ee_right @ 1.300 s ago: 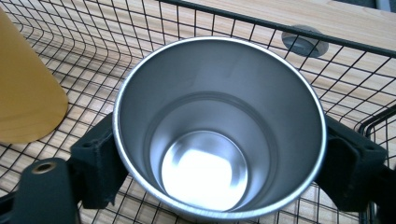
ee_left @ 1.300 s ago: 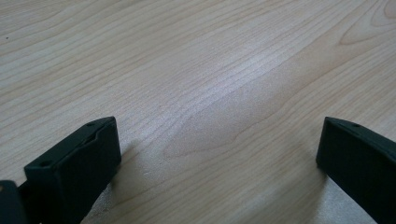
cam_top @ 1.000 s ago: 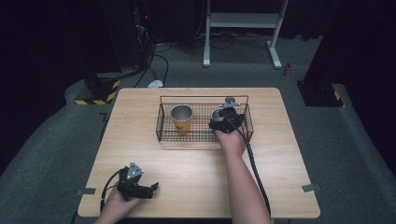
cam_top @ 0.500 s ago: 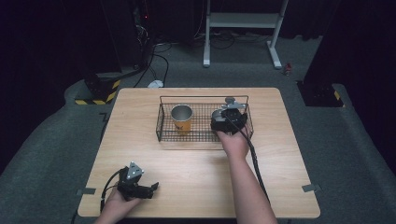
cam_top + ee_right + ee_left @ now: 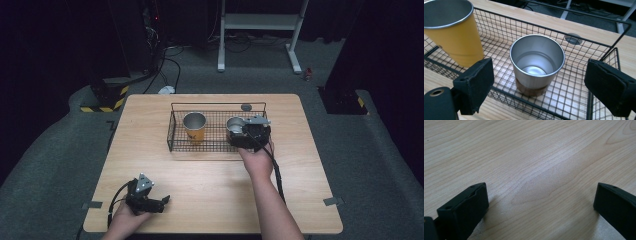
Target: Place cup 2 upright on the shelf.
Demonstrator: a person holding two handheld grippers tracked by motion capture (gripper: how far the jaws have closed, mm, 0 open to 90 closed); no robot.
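On the left we see our left gripper [image 5: 161,202] resting low on the bare wooden table [image 5: 210,200], near its front edge and well apart from everything else. In the left gripper view its jaws stand wide apart with nothing but wood grain between them. The risk here is small: if we drag it forward without lifting, the jaws scrape the tabletop.

Moving right, a yellow cup [image 5: 194,127] stands upright in the wire basket [image 5: 172,131]; from the right gripper view it sits off to the left of the left jaw, near it.

Further right, the steel cup [image 5: 537,68] stands upright in the basket, in the middle between the spread jaws of our right gripper [image 5: 551,86], which hold nothing. We judge this the risky spot. The jaws hang at the basket's near wall, so a low approach could catch the wire and shove the basket. Closing off-centre could tip the smooth cup or knock it into the yellow one.

We cannot tell from above how high the jaws hang over the wire. The yellow cup is cut off at the frame edge in the right gripper view.
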